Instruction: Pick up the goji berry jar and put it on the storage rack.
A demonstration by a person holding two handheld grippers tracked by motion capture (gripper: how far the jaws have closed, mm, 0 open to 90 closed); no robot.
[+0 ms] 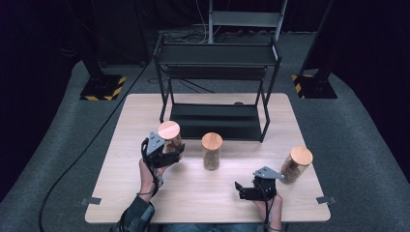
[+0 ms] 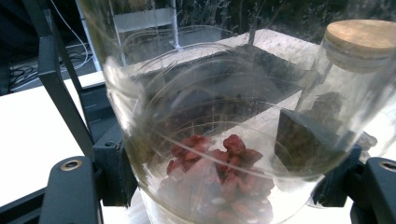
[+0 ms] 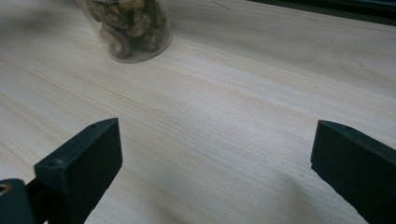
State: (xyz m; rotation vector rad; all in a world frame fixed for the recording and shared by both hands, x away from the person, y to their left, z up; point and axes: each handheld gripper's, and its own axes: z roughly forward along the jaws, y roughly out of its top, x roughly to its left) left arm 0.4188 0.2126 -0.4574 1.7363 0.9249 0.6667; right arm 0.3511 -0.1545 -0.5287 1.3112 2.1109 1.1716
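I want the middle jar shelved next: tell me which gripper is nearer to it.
Left. The left gripper, shut on another jar, is just left of the middle jar; the open right gripper sits farther, nearer the person.

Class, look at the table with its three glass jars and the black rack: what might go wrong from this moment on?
1. The left claw grips a smooth glass jar; it could slip and break.
2. The black rack stands close behind; a lifted jar might knock its frame.
3. The right jar sits near the table edge, beside the open right claw; a nudge could tip it off.
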